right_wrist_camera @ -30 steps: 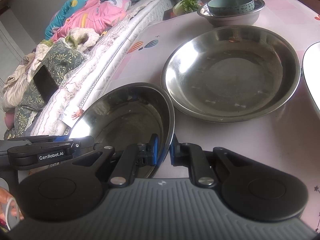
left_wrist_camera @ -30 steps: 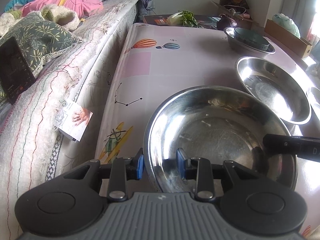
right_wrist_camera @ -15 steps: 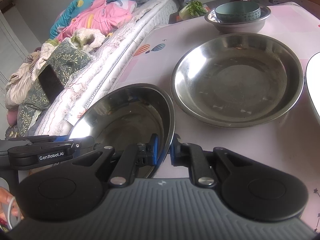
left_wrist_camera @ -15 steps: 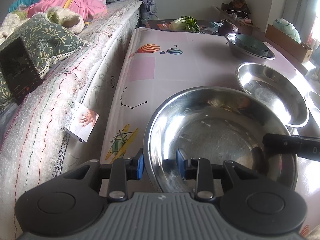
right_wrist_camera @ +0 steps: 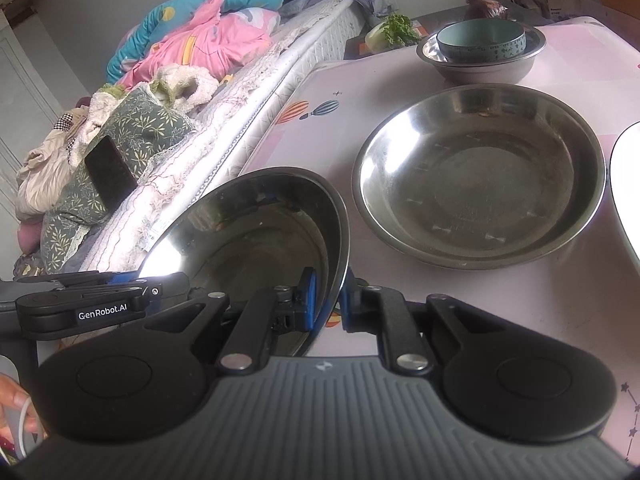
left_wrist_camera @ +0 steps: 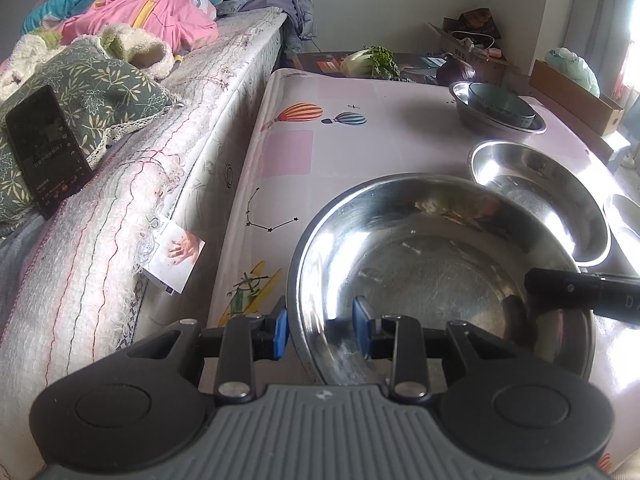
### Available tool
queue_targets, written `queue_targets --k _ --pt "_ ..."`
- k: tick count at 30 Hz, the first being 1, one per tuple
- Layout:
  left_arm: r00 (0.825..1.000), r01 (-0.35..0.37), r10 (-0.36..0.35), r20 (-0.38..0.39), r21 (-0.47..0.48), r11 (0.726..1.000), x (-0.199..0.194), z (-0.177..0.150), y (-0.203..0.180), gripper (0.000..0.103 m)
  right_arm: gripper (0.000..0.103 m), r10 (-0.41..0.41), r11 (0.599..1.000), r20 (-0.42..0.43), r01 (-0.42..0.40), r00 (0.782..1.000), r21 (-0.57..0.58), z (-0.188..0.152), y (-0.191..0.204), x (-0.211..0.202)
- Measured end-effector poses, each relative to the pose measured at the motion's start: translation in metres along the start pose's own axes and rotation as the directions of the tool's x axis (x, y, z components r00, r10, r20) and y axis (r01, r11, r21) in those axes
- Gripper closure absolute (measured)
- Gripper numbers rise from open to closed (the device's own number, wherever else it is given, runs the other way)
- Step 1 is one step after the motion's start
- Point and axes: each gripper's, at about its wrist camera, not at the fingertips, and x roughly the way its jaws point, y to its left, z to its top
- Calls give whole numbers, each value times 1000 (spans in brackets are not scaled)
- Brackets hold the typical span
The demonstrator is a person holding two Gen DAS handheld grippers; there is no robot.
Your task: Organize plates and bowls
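Observation:
Both grippers hold one large steel bowl (left_wrist_camera: 432, 280), also seen in the right wrist view (right_wrist_camera: 248, 240), above the near edge of the pink table. My left gripper (left_wrist_camera: 320, 326) is shut on its near-left rim. My right gripper (right_wrist_camera: 328, 300) is shut on its right rim, and its black body shows in the left wrist view (left_wrist_camera: 580, 292). A second wide steel bowl (right_wrist_camera: 480, 176) lies on the table beyond; it also shows in the left wrist view (left_wrist_camera: 536, 196). Farther back a teal bowl (right_wrist_camera: 480, 42) sits inside a smaller steel bowl (right_wrist_camera: 480, 68).
A bed with quilts (left_wrist_camera: 132, 152), a pillow and a black phone (left_wrist_camera: 44, 148) runs along the table's left side. A white plate rim (right_wrist_camera: 624, 184) shows at the right. Greens (left_wrist_camera: 372, 62) and cardboard boxes (left_wrist_camera: 576, 96) stand at the far end.
The held bowl has been lifted and drawn back slightly toward me; the other bowls look farther away. Both grips are unchanged.

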Motion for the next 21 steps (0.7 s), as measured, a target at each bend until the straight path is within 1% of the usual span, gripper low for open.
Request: queue_targets --k 21 --pt "1000 8 -8 14 14 1000 -1 4 -7 70 92 -9 1000 23 8 1000 12 0 -2 -11"
